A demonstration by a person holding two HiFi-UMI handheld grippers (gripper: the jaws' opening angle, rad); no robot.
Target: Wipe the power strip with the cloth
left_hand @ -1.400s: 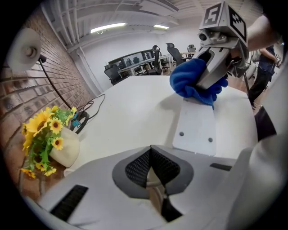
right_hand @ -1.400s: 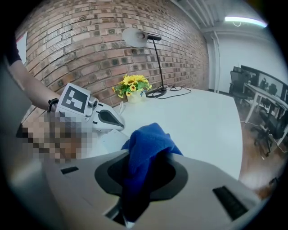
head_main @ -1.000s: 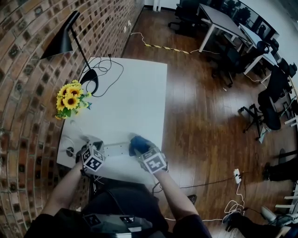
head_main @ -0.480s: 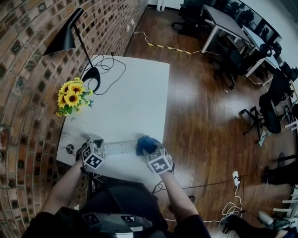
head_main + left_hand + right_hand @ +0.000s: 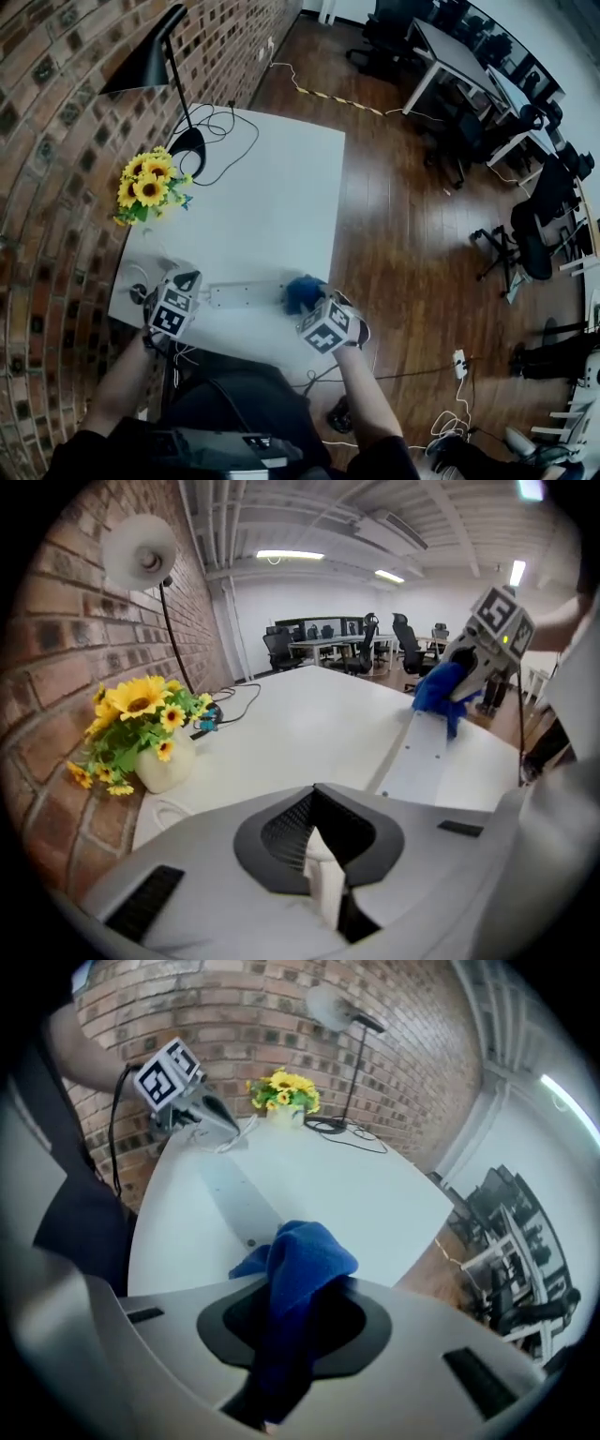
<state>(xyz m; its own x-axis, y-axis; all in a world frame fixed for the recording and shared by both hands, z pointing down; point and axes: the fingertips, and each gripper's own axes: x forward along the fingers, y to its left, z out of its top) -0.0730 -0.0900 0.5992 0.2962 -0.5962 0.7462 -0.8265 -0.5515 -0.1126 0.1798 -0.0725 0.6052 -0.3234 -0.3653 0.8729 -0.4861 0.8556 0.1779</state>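
Observation:
A long white power strip (image 5: pixel 246 295) lies near the front edge of the white table (image 5: pixel 272 187). My right gripper (image 5: pixel 306 306) is shut on a blue cloth (image 5: pixel 302 292), which rests at the strip's right end. In the right gripper view the cloth (image 5: pixel 302 1258) bulges out of the jaws of the right gripper (image 5: pixel 291 1335) over the power strip (image 5: pixel 234 1199). My left gripper (image 5: pixel 186 281) hovers by the strip's left end, shut. In its own view the left gripper (image 5: pixel 323 874) shows a narrow white piece between its jaws; I cannot tell what it is.
A vase of sunflowers (image 5: pixel 148 192) stands at the table's left edge by the brick wall (image 5: pixel 56 187). A black lamp (image 5: pixel 192 150) with a black cable (image 5: pixel 230 136) stands at the back. White cord loops (image 5: pixel 141 279) lie left of the strip. Wooden floor and office chairs are to the right.
The right gripper has slid the blue cloth to the right along the strip, towards its right end. The left gripper has lifted a little and rolled.

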